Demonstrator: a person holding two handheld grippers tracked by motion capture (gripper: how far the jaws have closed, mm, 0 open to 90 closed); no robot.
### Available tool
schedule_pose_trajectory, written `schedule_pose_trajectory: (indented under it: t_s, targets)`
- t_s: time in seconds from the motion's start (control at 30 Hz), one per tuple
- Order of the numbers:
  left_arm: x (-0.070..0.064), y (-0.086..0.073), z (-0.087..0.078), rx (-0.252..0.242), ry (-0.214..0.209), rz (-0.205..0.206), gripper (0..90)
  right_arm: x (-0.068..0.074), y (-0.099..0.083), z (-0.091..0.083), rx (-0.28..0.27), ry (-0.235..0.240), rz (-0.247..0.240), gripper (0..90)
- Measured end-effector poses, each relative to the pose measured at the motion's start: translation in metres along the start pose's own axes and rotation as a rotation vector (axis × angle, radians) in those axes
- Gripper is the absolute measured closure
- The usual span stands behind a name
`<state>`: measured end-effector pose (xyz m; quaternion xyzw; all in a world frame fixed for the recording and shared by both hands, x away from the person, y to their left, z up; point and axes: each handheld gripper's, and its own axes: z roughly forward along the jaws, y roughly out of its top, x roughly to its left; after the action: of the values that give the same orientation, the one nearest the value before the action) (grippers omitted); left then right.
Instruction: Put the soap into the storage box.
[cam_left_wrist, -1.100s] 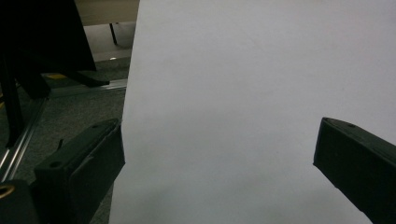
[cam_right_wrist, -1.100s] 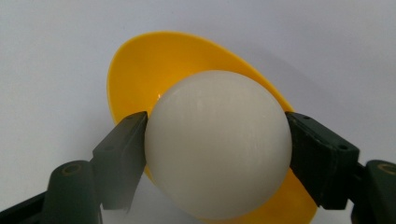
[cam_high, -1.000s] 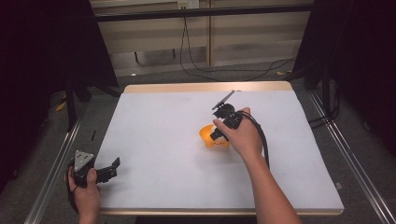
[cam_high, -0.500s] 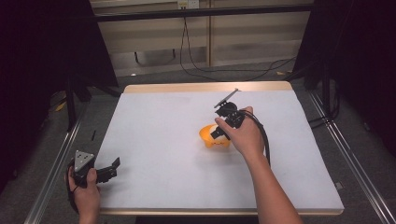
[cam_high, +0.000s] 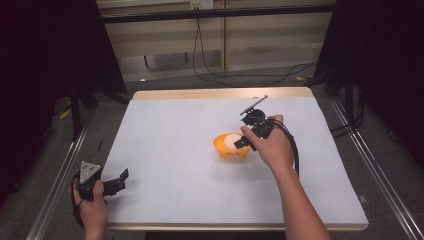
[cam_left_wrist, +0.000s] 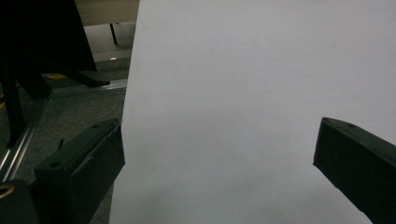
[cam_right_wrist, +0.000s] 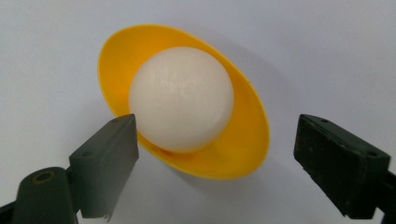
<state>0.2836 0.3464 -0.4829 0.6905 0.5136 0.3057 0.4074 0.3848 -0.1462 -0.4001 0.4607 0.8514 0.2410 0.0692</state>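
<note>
White ball (cam_right_wrist: 181, 99) seated in yellow bowl (cam_right_wrist: 243, 149). My right hand-held gripper (cam_right_wrist: 217, 168) has crept nearer over the last second, jaws wide, empty: pickup pending. Left hand-held gripper (cam_high: 114, 182), far from bowl at the counter (cam_high: 170, 130) edge, unmoved, agape, empty.

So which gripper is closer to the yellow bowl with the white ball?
Right. The right gripper hovers open at the yellow bowl; the left gripper sits far off at the table's near-left edge.

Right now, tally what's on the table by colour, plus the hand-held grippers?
Orange bowl: 1
White ball, sitting in the bowl: 1
Black hand-held grippers: 2, left hand-held gripper and right hand-held gripper, both open
Total: 4
</note>
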Motion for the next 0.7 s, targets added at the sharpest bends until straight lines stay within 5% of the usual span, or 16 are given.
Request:
schedule_pose_trajectory:
  t_s: [0.3, 0.7]
  targets:
    - [0.0, 0.0, 0.0, 0.0, 0.001, 0.002, 1.8, -0.009, -0.021, -0.01, -0.025, -0.02, 0.009, 2.4]
    - [0.0, 0.0, 0.0, 0.001, 0.004, -0.001, 1.8, -0.02, -0.049, -0.017, -0.034, -0.057, 0.039, 0.0]
